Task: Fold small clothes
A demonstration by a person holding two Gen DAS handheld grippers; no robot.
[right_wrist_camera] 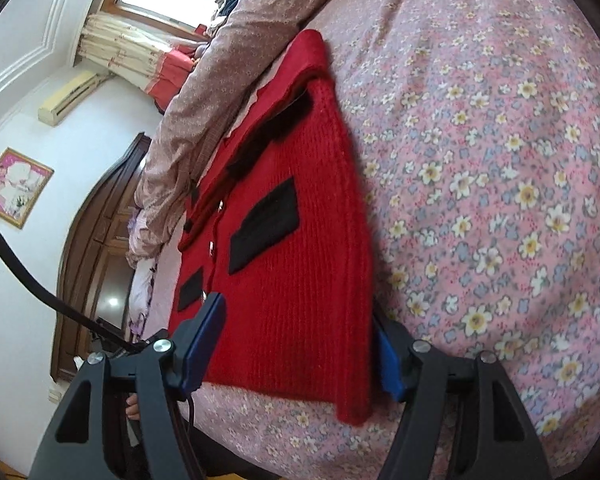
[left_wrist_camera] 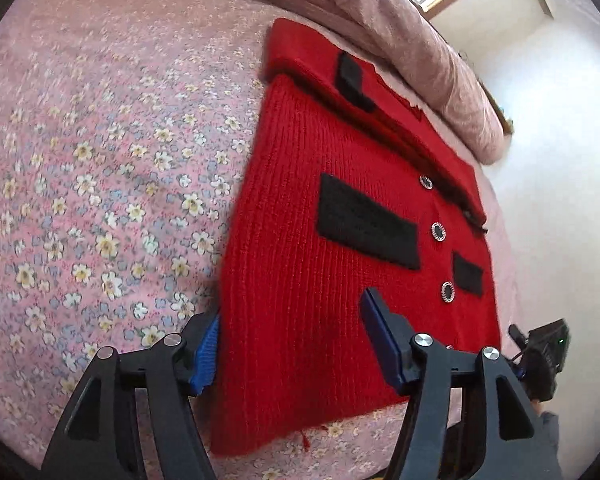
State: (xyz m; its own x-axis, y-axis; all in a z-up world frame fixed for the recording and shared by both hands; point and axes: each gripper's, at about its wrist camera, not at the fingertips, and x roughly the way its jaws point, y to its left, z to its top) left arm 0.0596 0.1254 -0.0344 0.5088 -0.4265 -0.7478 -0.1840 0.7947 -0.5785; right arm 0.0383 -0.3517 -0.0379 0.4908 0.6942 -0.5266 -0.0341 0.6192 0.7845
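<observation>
Garment: we find the red rib-knit cardigan with black patches and metal buttons (left_wrist_camera: 284,216) flat on the pink floral bedsheet (left_wrist_camera: 100,184), beside a bunched pink quilt (left_wrist_camera: 412,40).
Left gripper (left_wrist_camera: 296,344): open, straddling the near left hem corner; pads off the knit.
Right gripper (right_wrist_camera: 296,352): open wide, straddling the near right hem corner; nothing held.
Procedure: we seat both pads over the full hem thickness, then close evenly.
Material: thick, soft, stretchy knit; expect sag.

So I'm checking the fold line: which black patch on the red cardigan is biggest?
The wide black patch mid-body, left of the buttons, clearly outsizes the small patch across the buttons and the strip near the collar.
</observation>
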